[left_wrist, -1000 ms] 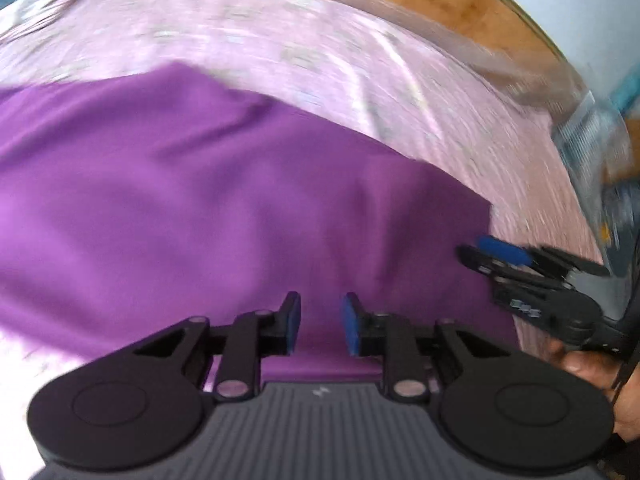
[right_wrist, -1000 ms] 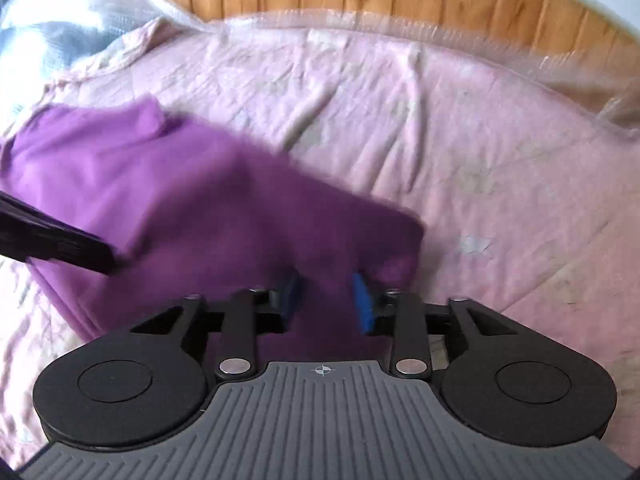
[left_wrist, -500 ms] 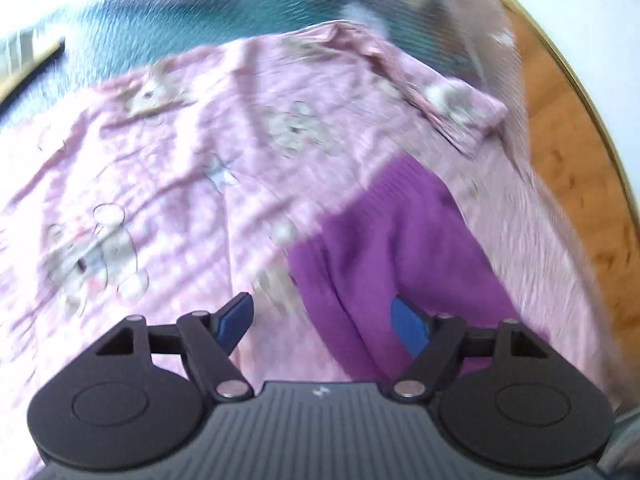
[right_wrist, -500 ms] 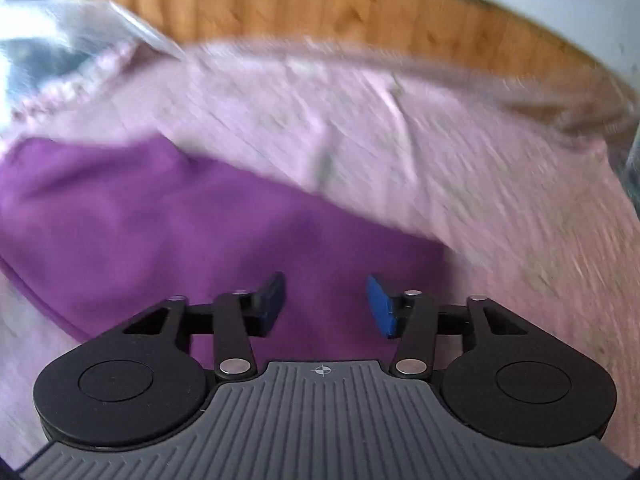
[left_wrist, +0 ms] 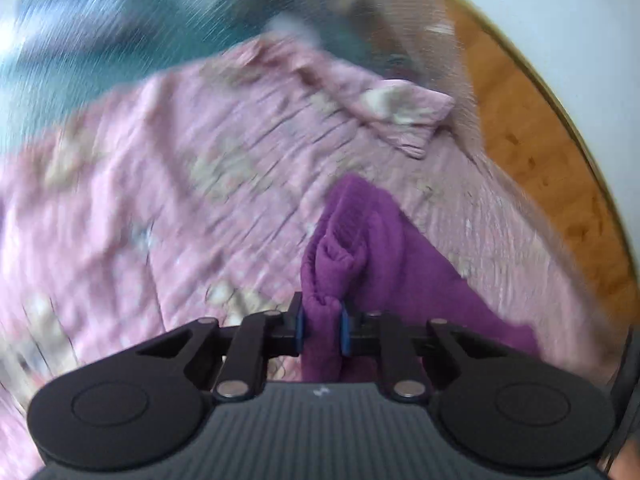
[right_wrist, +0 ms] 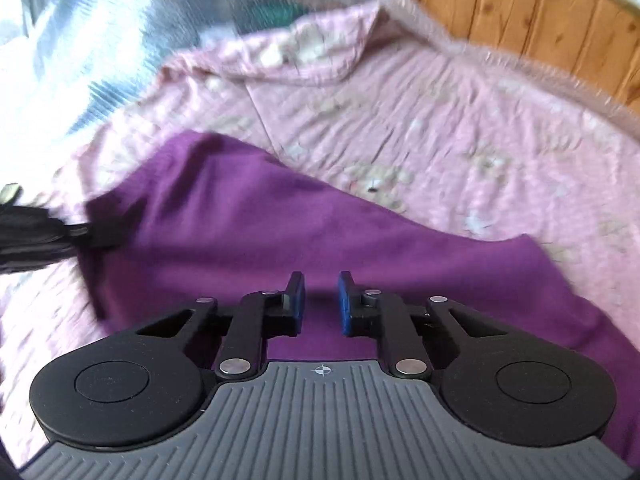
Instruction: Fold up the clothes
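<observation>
Pink bedsheet [right_wrist: 460, 120] covers the bed; purple garment [right_wrist: 248, 232] lies on it w/ bunched edge at 12 o'clock of your L gripper [left_wrist: 320, 330], jaws clamped on it. R gripper [right_wrist: 321, 300]: jaws parted, empty, above garment.

We find open pink bedsheet [right_wrist: 460, 120] ahead and right of the right gripper [right_wrist: 321, 300]. A wooden wall [right_wrist: 520, 4] closes the far side. The left gripper [right_wrist: 48, 236] obstructs passage at its left.
</observation>
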A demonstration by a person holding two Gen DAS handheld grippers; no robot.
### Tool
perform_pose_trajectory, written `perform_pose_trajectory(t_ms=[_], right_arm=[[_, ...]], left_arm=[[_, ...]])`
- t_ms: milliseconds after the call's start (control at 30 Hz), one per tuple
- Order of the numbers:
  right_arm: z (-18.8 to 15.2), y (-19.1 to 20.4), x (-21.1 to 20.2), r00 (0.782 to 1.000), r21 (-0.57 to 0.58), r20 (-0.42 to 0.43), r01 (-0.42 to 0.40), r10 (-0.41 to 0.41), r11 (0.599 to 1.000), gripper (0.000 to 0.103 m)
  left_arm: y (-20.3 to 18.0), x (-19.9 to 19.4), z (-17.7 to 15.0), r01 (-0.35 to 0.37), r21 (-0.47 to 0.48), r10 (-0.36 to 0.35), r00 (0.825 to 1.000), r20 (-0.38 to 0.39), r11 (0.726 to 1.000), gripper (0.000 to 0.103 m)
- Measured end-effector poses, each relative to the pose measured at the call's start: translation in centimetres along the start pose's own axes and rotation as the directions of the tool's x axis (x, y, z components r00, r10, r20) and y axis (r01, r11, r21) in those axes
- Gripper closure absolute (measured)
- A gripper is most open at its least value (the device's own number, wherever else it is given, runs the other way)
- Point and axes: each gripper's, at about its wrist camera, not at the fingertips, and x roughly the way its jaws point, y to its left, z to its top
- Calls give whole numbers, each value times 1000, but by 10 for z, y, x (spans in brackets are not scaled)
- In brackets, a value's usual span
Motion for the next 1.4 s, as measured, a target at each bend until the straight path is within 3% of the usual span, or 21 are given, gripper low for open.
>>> perform_pose_trajectory(t_ms=[33,100,167,233,300,333,367,400,500,600,700,767,800,933,1067,1133,1167,1200,1233,1333,1400], right_arm=[[2,-1,6,1000,16,6,-16,16,1000,81],[5,-13,7,997,94,29,-77,75,993,80],[6,-37,-1,988,241,30,-157,155,958,81],[-6,-72,-22,980,412,101,-200,173,889,75],[-35,-114,-49,965,572,199,-256,171,779,74],[-53,-133,-58,959,638,233,-276,161,719,65],[-72,-150,-66,955,697,259,-291,148,656,61],[-87,-161,-68,953,732,266,-299,147,613,59],[-127,-185,-70,951,807,267,-310,159,503,56],[-128,-177,-69,960,779,238,-279,147,561,49],[-125,-165,-68,970,736,207,-242,130,633,41],[-123,-157,-67,975,703,187,-216,117,677,37],[-122,-154,-67,978,686,177,-203,110,699,33],[-118,-138,-65,987,610,140,-150,80,778,28],[-116,-125,-65,993,539,111,-96,42,837,29],[-118,-124,-69,994,531,105,-71,17,844,34],[-119,-123,-70,995,527,103,-59,5,848,46],[-121,-122,-72,995,524,100,-46,-8,851,66],[-122,-121,-74,995,520,98,-34,-20,854,76],[-126,-119,-79,994,508,90,4,-58,862,90],[-128,-117,-83,993,499,86,29,-83,866,91]], left_arm=[[-12,-6,2,-12,81,10,1000,24,997,88],[-43,-21,4,-3,239,-18,996,86,971,88],[-89,-38,-1,35,431,-101,986,130,902,88],[-138,-49,-18,98,598,-206,972,115,796,88],[-187,-52,-44,165,735,-299,953,53,658,87],[-203,-41,-62,179,779,-300,954,12,601,87],[-219,-30,-81,194,818,-298,954,-29,541,87],[-226,-17,-96,200,843,-277,959,-64,499,86],[-238,15,-127,257,865,-193,963,-190,432,78],[-236,8,-131,301,857,-228,948,-222,418,67],[-223,-5,-117,373,807,-272,923,-273,457,54],[-211,-11,-107,408,766,-284,911,-301,496,54],[-204,-11,-100,415,743,-278,909,-311,526,54],[-174,-5,-72,360,640,-226,932,-285,679,54],[-144,9,-39,301,486,-194,946,-259,820,54],[-138,13,-27,287,446,-192,950,-246,848,54],[-138,16,-21,286,438,-196,951,-241,852,54],[-139,19,-14,286,429,-199,951,-236,857,54],[-142,19,-10,291,426,-209,950,-231,856,54],[-157,22,5,318,422,-246,945,-215,849,53],[-168,21,7,349,436,-280,935,-217,829,52]])
